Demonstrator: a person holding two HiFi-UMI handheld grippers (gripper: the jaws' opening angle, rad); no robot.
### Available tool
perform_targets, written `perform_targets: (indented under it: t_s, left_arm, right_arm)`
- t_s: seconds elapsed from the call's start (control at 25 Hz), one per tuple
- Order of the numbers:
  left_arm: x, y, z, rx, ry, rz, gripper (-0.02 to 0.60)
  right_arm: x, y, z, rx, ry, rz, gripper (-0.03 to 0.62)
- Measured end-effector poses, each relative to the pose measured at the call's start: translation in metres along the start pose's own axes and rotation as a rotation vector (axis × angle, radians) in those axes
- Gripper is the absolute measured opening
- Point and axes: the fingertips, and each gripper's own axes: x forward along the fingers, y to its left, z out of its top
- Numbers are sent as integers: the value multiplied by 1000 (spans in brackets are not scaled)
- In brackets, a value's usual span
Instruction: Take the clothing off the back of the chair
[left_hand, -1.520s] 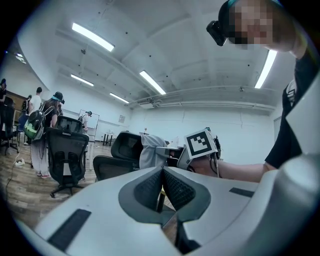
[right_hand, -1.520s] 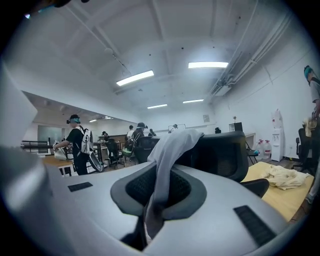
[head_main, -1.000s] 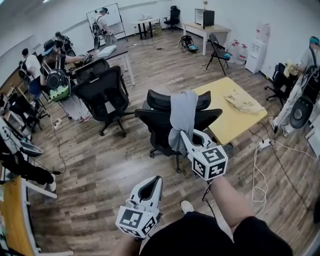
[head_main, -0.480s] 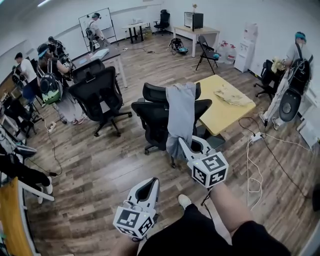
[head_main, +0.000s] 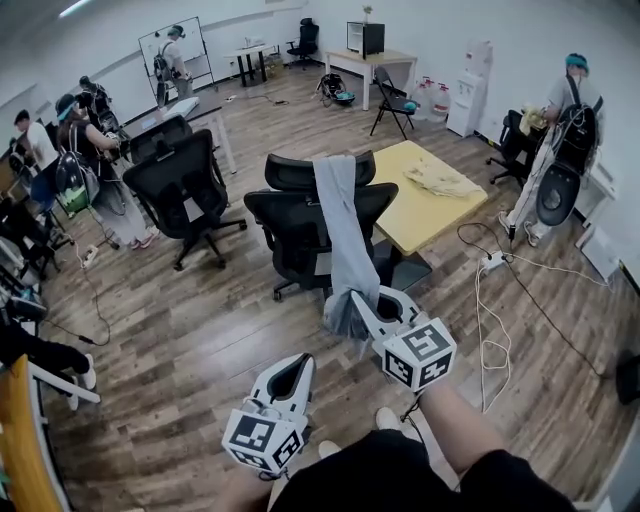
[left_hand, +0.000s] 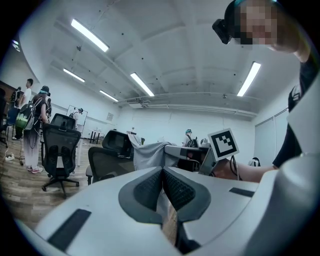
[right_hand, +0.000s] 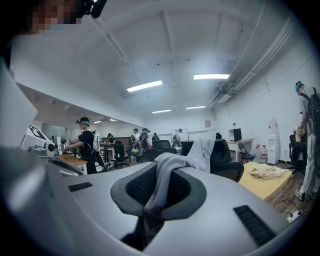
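A grey garment (head_main: 340, 215) hangs over the back of a black office chair (head_main: 290, 225) and stretches down from it in a long strip to my right gripper (head_main: 360, 298), which is shut on its lower end. In the right gripper view the cloth (right_hand: 165, 175) is pinched between the pads and runs on to the chair (right_hand: 227, 162). My left gripper (head_main: 304, 360) hovers lower left of the right one, off the chair, shut with nothing between its pads. The left gripper view shows the garment (left_hand: 147, 154) draped on the chair (left_hand: 107, 162) ahead.
A yellow table (head_main: 415, 215) with a beige cloth (head_main: 440, 180) stands right of the chair. A second black chair (head_main: 185, 175) is at the left, with people working beyond it. A person (head_main: 565, 120) stands at the far right. White cables (head_main: 490, 300) trail on the wooden floor.
Both grippers have drawn back from the chair. The garment, still in the right gripper, has been pulled out into a longer strip off the chair back.
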Motion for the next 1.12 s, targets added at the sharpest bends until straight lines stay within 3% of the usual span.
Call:
perform_targets:
  t_s: [0.56,1.12]
  left_arm:
    - [46,-106,-16,-10,9,27,18]
    - [51,-193,-49,-35,14,133,18]
  right_arm:
    - [-94,-42,-23,19,35,105,38]
    - [-186,-70,-70,38,104,194,37]
